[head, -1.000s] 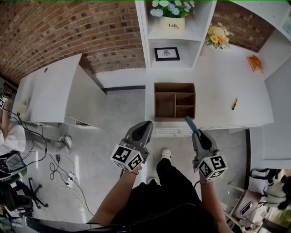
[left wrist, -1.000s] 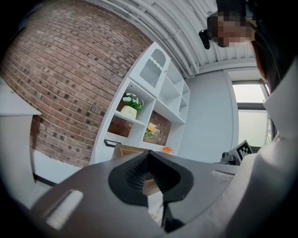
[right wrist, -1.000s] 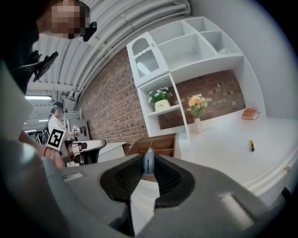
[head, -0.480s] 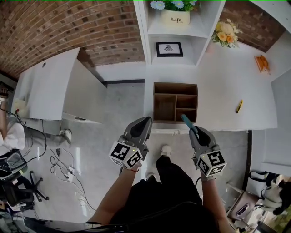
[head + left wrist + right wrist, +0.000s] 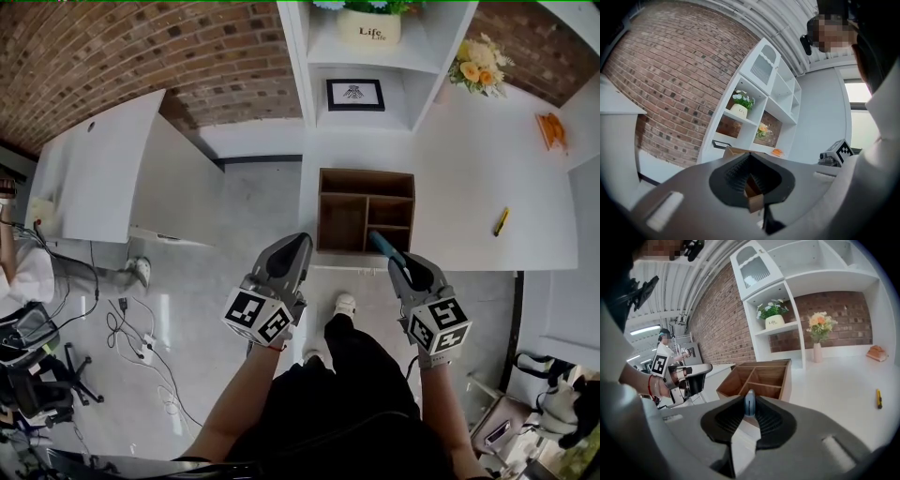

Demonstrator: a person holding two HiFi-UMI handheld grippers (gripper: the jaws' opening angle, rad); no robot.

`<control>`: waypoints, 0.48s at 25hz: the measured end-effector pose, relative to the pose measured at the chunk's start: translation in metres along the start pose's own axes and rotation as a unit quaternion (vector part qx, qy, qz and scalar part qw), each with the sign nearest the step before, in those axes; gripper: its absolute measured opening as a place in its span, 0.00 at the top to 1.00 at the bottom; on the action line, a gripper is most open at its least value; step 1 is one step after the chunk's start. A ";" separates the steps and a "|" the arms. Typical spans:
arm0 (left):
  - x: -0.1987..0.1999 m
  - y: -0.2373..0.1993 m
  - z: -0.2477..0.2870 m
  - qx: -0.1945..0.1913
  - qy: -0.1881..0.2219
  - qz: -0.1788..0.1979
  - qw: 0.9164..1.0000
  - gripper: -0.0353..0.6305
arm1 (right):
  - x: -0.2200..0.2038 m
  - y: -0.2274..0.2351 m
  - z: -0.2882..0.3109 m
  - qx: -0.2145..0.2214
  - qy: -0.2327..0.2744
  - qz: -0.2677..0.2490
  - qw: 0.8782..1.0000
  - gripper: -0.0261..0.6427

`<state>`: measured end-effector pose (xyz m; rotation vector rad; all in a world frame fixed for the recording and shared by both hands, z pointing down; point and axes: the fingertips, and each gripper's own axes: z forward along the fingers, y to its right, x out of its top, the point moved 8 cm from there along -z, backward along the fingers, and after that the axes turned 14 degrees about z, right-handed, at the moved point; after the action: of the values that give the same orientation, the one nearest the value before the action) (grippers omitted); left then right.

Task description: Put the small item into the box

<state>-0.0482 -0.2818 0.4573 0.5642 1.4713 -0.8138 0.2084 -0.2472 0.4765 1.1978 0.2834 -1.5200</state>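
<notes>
The blue item [image 5: 382,246] is clamped between the jaws of the right gripper [image 5: 403,269], and its free end sticks out ahead of them. In the head view that end is seen over the near right corner of the box [image 5: 364,172]. Whether it is past the rim cannot be told. The box is wooden and open upward, and it is set at the near edge of the table [image 5: 469,187]. It is divided into a strip along the far side, a larger compartment at near left and two small ones at near right. The left gripper [image 5: 298,246] is held beside the right one, over the floor just off the table edge, and is aimed at the box's near left corner. Its jaws are a little apart with nothing gripped, and the box corner is seen through the slit. A yellow pen [image 5: 502,222] lies on the table to the right of the box, well apart from it. An orange object [image 5: 551,129] sits farther back on the right. Behind the box a shelf [image 5: 298,56] carries a frame [image 5: 354,94] and a pot [image 5: 370,26], with flowers [image 5: 473,64] beside it. A white desk [image 5: 94,178] stands at left, with cables [image 5: 141,356] on the floor below it.
</notes>
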 end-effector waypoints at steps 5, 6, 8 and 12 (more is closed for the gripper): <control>0.001 -0.005 0.002 0.006 0.000 -0.002 1.000 0.94 | 0.007 0.001 0.008 0.011 -0.030 0.010 0.999 0.86; 0.001 -0.005 0.002 0.007 0.000 -0.003 1.000 0.94 | 0.009 0.002 0.009 0.011 -0.035 0.010 0.999 0.86; 0.000 -0.006 0.003 0.009 0.002 -0.003 1.000 0.94 | 0.011 0.003 0.011 0.010 -0.045 0.005 0.999 0.86; -0.001 -0.008 0.004 0.009 0.000 -0.004 1.000 0.94 | 0.014 0.003 0.017 0.010 -0.060 0.005 0.998 0.86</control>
<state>-0.0511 -0.2898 0.4600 0.5722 1.4682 -0.8353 0.2042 -0.2685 0.4743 1.1180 0.1820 -1.5825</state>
